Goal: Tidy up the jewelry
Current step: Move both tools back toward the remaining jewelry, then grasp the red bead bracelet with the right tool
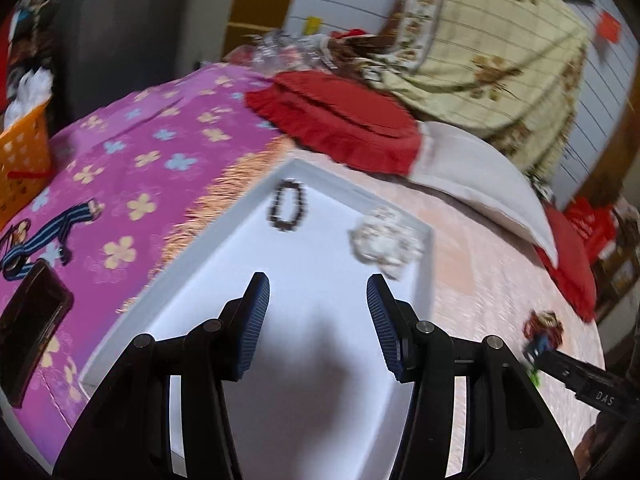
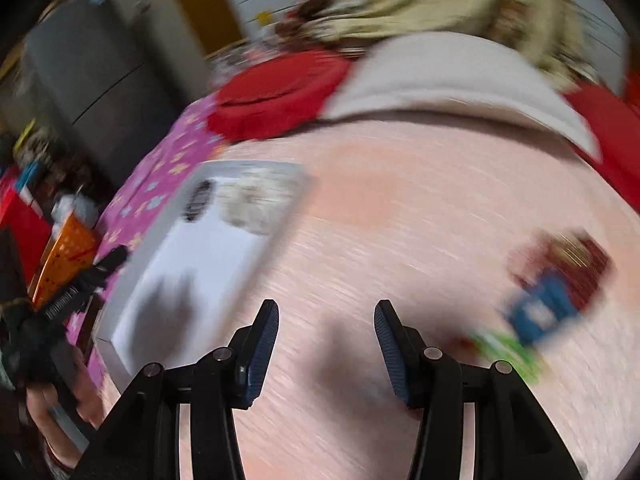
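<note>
On a bed spread with pink cloth [image 1: 480, 248], the left gripper [image 1: 318, 300] hovers over the near end of a white tray [image 1: 224, 248], fingers apart and empty. The right gripper [image 2: 326, 328], also open and empty (its view badly blurred), hangs over bare cloth right of the tray. Farther in the tray lie a dark bead bracelet [image 1: 288, 210] and, to its right, a pale jewelry cluster [image 1: 384, 242].

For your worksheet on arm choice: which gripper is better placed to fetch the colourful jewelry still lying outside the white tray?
Probably the right gripper: open, empty, beside the colourful jewelry; the left gripper hovers over the white tray.
</note>
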Demonstrator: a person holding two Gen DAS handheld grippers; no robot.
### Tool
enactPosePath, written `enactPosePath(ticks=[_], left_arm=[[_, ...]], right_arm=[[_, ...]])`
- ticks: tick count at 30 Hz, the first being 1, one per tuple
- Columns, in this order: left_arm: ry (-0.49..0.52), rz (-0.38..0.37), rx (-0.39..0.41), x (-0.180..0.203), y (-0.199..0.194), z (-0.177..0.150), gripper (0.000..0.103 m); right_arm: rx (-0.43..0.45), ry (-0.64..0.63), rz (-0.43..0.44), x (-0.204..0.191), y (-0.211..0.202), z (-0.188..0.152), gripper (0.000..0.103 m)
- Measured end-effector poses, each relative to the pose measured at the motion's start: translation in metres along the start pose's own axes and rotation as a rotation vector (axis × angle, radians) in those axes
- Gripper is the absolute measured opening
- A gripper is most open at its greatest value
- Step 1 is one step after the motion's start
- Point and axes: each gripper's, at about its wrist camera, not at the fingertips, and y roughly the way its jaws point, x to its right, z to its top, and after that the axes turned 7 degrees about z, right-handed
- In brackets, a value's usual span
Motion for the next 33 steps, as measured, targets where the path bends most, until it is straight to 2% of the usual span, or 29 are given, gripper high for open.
enactPosePath(ticks=[5, 9, 13, 19, 20, 21, 23, 25, 28, 33], left_arm=[[0.078, -0.098, -0.011, 0.046, -0.014, -0.016, 0.05], [0.21, -0.126, -0.024, 0.09, -0.012, -0.034, 0.05], [0.274, -0.125, -0.043, 0.107, -0.002, -0.046, 0.05], [0.268, -0.117, -0.078, 0.103, 0.013, -0.051, 0.05], [0.271, -0.116, -0.078, 0.102, 0.014, -0.051, 0.05], [0.273, -0.115, -0.078, 0.102, 0.014, -0.051, 0.05], [0.277, -0.119, -0.08, 0.102, 0.014, -0.052, 0.05], [0.275, -0.121, -0.08, 0.102, 0.013, -0.052, 0.05], [0.278, -0.127, -0.087, 0.103, 0.013, -0.053, 0.05], [0.308, -0.174, -0.118, 0.111, 0.013, -0.06, 0.05]], right_arm=[[0.013, 0.137, -0.119, 0.086, -0.047, -0.045, 0.048], [0.026, 0.223, -0.104, 0.124, -0.062, -0.068, 0.048], [0.032, 0.212, -0.039, 0.117, -0.055, -0.07, 0.046], [0.005, 0.168, -0.021, 0.096, -0.014, -0.063, 0.045], [0.006, 0.173, -0.025, 0.095, -0.008, -0.062, 0.043], [0.005, 0.176, -0.027, 0.094, -0.003, -0.061, 0.029], [-0.028, 0.18, -0.024, 0.091, 0.01, -0.062, 0.013], [-0.031, 0.173, -0.041, 0.089, 0.008, -0.065, 0.009], [-0.067, 0.151, -0.031, 0.082, 0.001, -0.078, 0.009], [-0.103, 0.149, -0.066, 0.089, -0.029, -0.115, 0.009]])
